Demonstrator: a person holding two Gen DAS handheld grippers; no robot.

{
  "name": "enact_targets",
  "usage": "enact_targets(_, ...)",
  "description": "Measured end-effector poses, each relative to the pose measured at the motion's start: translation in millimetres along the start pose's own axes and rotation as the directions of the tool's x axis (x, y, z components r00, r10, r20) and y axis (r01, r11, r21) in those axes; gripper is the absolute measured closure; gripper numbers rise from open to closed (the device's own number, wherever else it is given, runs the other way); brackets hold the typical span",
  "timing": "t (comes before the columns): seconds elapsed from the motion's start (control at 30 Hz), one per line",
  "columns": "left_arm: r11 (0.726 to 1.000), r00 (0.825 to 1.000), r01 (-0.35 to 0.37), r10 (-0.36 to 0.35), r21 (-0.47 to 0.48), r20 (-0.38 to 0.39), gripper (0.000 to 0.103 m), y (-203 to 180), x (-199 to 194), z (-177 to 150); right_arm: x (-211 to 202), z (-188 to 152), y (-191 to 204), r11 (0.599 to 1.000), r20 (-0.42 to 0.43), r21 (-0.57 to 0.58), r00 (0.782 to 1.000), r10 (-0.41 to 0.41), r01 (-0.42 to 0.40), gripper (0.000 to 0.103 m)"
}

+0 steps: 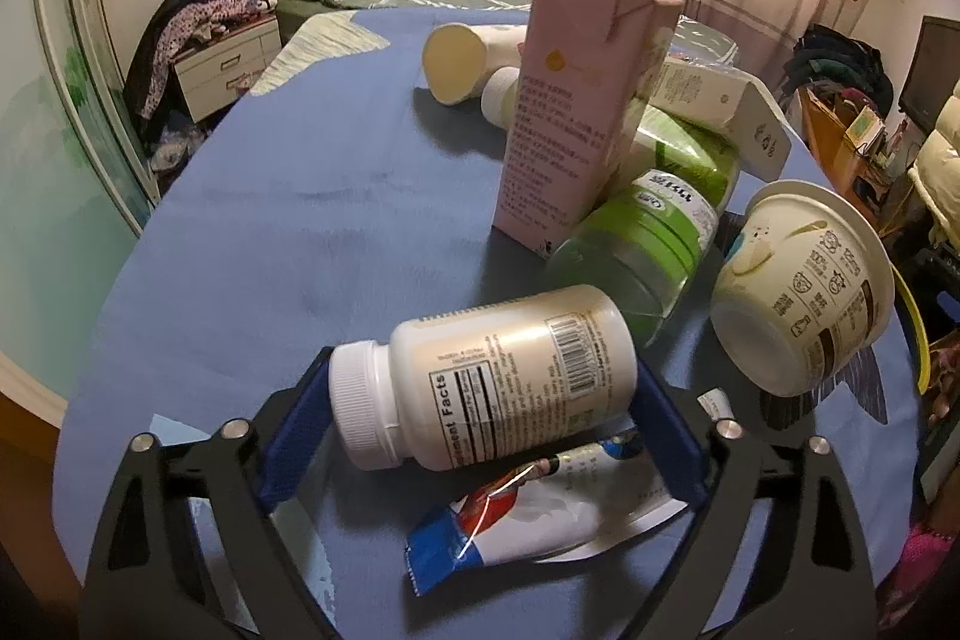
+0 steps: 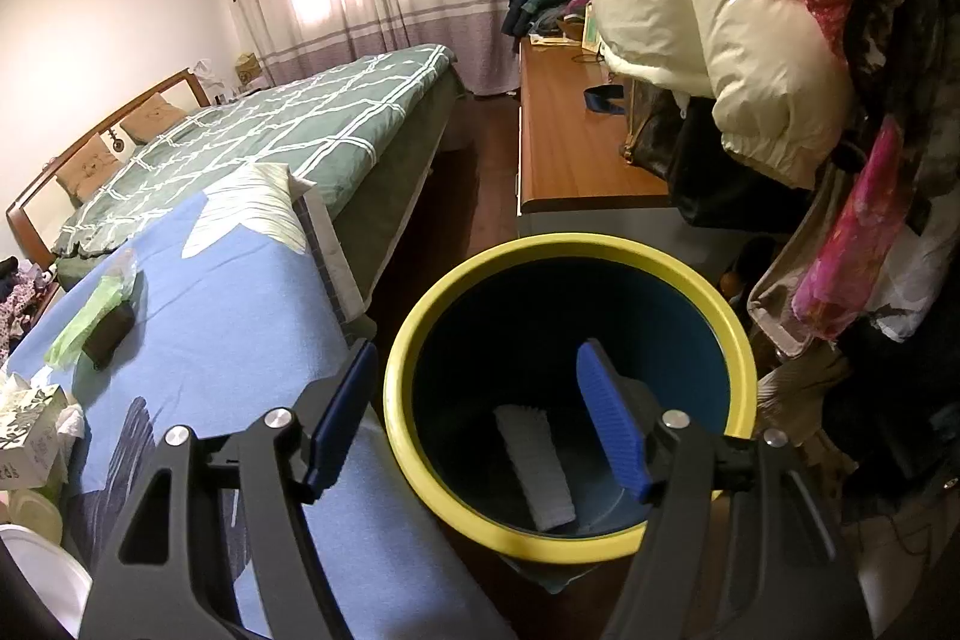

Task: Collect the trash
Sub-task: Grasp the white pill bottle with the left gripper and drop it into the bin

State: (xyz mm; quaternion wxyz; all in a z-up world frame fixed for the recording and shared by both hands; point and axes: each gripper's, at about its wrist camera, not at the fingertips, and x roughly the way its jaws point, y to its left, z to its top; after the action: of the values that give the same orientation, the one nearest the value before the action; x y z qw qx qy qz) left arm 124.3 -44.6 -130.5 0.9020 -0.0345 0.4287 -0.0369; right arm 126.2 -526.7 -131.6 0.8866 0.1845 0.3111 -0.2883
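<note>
A white pill bottle (image 1: 498,376) with a ribbed cap lies sideways on the blue cloth (image 1: 288,232). It spans my left gripper (image 1: 480,370), cap against the left pad and base against the right pad, so the jaws are shut on it. Under the bottle lies a red, white and blue wrapper (image 1: 516,520). My right gripper (image 2: 477,349) hangs open over the yellow-rimmed blue bin (image 2: 540,244), with nothing between its fingers. A white ribbed piece (image 2: 534,466) rests on the bin's bottom.
Behind the bottle stand a pink carton (image 1: 576,112), a green-labelled bottle (image 1: 642,244), a tipped paper cup (image 1: 804,280), a white carton (image 1: 714,94) and a cream tube (image 1: 462,58). The bin's rim (image 1: 912,328) shows at the right. A green bag (image 2: 90,316) lies farther along the cloth.
</note>
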Motion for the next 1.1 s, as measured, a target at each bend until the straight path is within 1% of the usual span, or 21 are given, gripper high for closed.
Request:
enact_targets(0.17,1.0,1.0,-0.003,0.003,-0.002,0.022,0.013,5.4,-1.0,5.1,0.7,-0.1,1.3,1.0,-0.002,0.0,1.0,0.004,-0.004,0.037)
enact_targets(0.37,0.999,0.995,-0.033,0.032,0.011,0.092,0.013,9.2,-23.0,12.6,-0.4,-2.3,2.8,1.0,0.004,0.001,1.0,0.012,-0.012,0.037)
enact_targets(0.57,0.996,0.992,0.043,-0.051,0.076,0.115,0.013,-8.7,-52.4,24.6,-8.8,-3.5,0.0,1.0,0.025,-0.012,1.0,0.018,-0.018,0.037)
enact_targets(0.7,0.985,0.982,0.097,-0.119,0.145,0.149,0.013,-44.4,-68.8,33.8,-19.5,-1.6,-13.3,1.0,0.031,-0.007,0.999,0.029,-0.029,0.037)
enact_targets(0.8,0.967,0.969,0.152,-0.187,0.205,0.164,0.013,-79.4,-82.6,42.7,-33.8,1.6,-27.2,1.0,0.054,-0.006,0.998,0.025,-0.024,0.036)
enact_targets(0.83,0.959,0.963,0.172,-0.211,0.225,0.165,0.013,-90.9,-83.8,46.5,-39.5,2.5,-32.9,1.0,0.065,-0.004,0.998,0.024,-0.023,0.033)
enact_targets(0.97,0.922,0.945,0.235,-0.291,0.308,0.149,0.013,-150.7,-85.0,52.8,-58.5,4.7,-51.8,1.0,0.1,-0.013,0.995,0.015,-0.014,0.03)
enact_targets(1.07,0.879,0.928,0.295,-0.357,0.376,0.107,0.013,-205.6,-75.2,56.4,-70.5,4.5,-69.1,1.0,0.118,-0.009,0.993,0.01,-0.009,0.03)
enact_targets(1.1,0.868,0.925,0.307,-0.369,0.391,0.093,0.013,-222.8,-70.2,56.4,-73.1,3.9,-74.0,1.0,0.123,-0.006,0.992,0.007,-0.007,0.03)
